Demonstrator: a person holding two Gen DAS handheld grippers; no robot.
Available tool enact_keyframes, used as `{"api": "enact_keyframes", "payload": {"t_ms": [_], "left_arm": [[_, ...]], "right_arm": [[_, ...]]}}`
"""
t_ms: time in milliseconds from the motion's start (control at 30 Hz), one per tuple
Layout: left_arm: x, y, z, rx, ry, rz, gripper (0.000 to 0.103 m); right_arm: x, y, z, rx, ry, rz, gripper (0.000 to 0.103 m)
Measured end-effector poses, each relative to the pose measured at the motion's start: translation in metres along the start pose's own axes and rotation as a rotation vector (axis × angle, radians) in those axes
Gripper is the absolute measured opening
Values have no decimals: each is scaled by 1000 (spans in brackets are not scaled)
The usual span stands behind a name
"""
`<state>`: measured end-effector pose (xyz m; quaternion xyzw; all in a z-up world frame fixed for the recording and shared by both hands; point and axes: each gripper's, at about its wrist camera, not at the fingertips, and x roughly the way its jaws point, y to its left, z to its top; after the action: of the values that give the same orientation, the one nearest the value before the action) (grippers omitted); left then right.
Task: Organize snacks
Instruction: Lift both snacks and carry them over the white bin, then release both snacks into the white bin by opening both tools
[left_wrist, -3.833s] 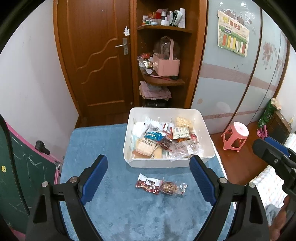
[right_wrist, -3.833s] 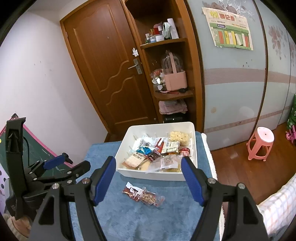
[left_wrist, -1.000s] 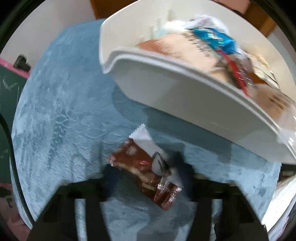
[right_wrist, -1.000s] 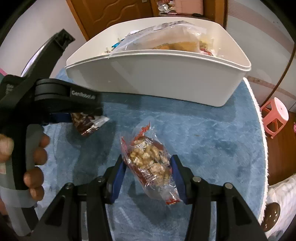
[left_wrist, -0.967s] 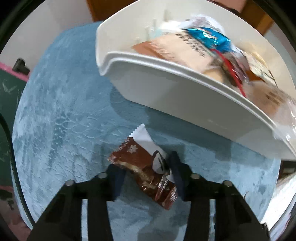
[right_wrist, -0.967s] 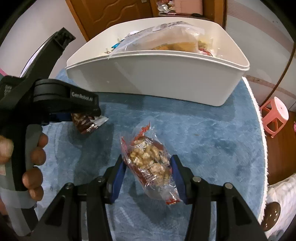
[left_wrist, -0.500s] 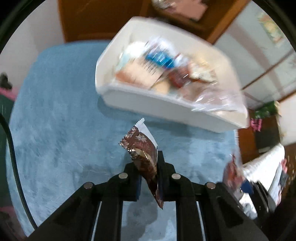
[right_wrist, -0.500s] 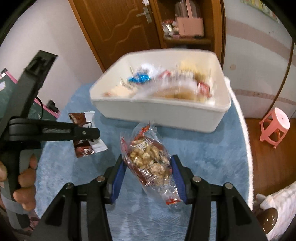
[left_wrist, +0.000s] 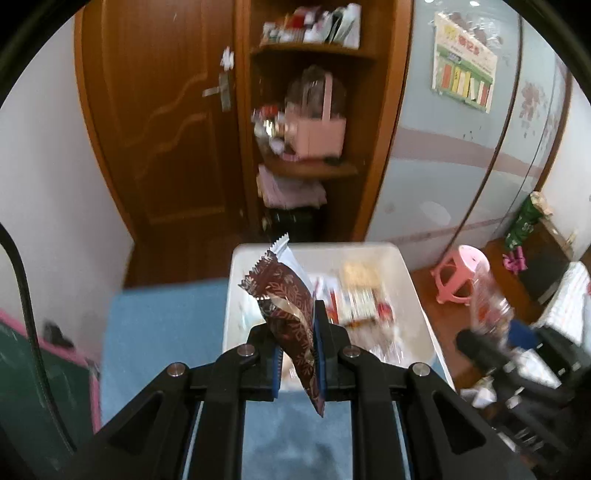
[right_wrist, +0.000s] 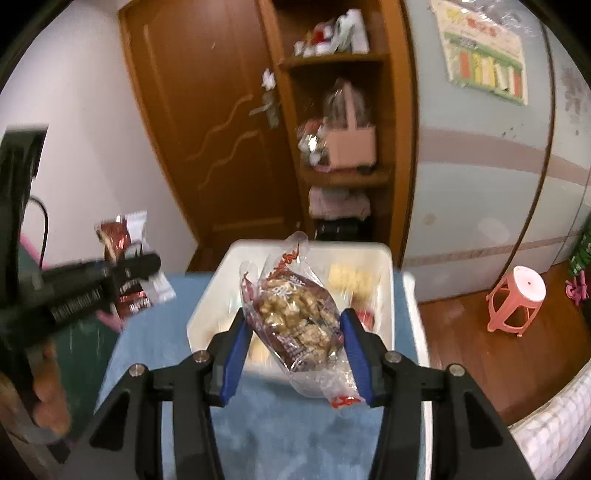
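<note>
Both loose snacks were off the blue cloth (left_wrist: 155, 325): the left gripper (left_wrist: 297, 354) pinched a brown packet (left_wrist: 291, 317), the right gripper (right_wrist: 291, 350) clamped a clear nut bag (right_wrist: 299, 321), mid-frame before the white bin (right_wrist: 384, 266); dropping them in remained.

A brown wooden door (left_wrist: 162, 122) with wavy lines and a silver handle (left_wrist: 221, 90) is shut. The wall (left_wrist: 48, 184) next to it is white. Beside the door stand wooden corner shelves (left_wrist: 314, 170) with a pink basket (left_wrist: 319, 134) and folded cloth (left_wrist: 291, 192) on them. To the right is a pale blue wardrobe (right_wrist: 476, 173) with a bright poster (right_wrist: 484, 55). A pink stool (right_wrist: 517, 299) stands on the wooden floor (right_wrist: 465, 354). A blue cloth (left_wrist: 162, 325) covers the table.
</note>
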<state>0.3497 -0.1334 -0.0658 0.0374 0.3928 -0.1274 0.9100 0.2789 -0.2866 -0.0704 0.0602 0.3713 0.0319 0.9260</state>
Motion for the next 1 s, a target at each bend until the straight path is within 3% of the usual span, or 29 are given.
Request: {"api": "enact_keyframes", "payload": {"t_ms": [100, 233, 333, 400, 433, 467, 533, 667, 1000], "left_arm": [[-2, -5, 27, 39, -33, 18, 12], [13, -10, 41, 75, -14, 45, 12], [36, -11, 40, 79, 30, 71, 13], [57, -12, 31, 87, 64, 80, 20], [66, -10, 27, 88, 87, 99, 41], [72, -8, 23, 87, 103, 116, 74], [79, -3, 18, 81, 111, 171, 87], [78, 10, 10, 59, 124, 144, 88], [41, 20, -17, 12, 137, 130, 88]], "right_arm": [[-4, -2, 33, 22, -38, -38, 50], [12, -3, 52, 25, -30, -78, 51], [38, 0, 53, 16, 22, -102, 51], [56, 3, 47, 3, 79, -121, 52], [63, 5, 44, -1, 105, -126, 55], [72, 6, 39, -2, 140, -128, 59], [81, 6, 31, -5, 170, -132, 63], [75, 8, 23, -7, 170, -111, 78], [45, 25, 12, -29, 146, -92, 79]]}}
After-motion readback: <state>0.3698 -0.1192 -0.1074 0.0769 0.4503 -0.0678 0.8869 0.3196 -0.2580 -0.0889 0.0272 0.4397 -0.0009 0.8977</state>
